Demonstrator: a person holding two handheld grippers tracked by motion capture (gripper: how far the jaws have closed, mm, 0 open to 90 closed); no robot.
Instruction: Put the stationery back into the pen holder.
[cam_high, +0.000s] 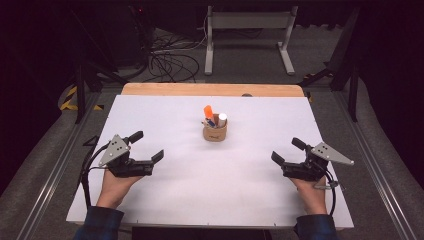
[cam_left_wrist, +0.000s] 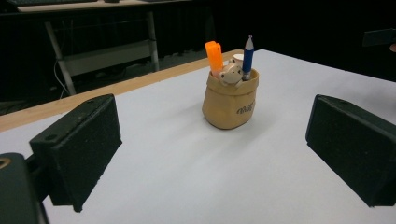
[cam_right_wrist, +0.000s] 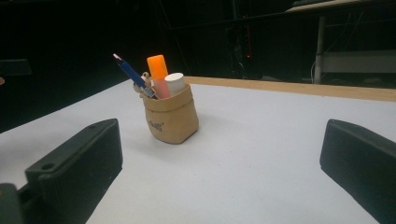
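The table (cam_high: 210, 185) is covered in plain white, with a strip of light wood (cam_high: 212, 89) along its far edge. The pouch (cam_left_wrist: 229, 103) is tan, with small dark lettering on its front. Standing in it are a bright orange marker (cam_left_wrist: 214, 57), a blue pen (cam_left_wrist: 247, 58) with a pale tip, and a white cylinder (cam_right_wrist: 174, 83). The left hand-held gripper (cam_high: 148, 145) is black with a grey plate, and so is the right hand-held gripper (cam_high: 286, 150). Both sleeves (cam_high: 100, 222) are dark blue. The surroundings are black.

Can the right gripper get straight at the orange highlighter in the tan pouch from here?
Probably yes: the right gripper is open, and bare white table lies between it and the tan pouch. The orange highlighter stands clear above the rim.
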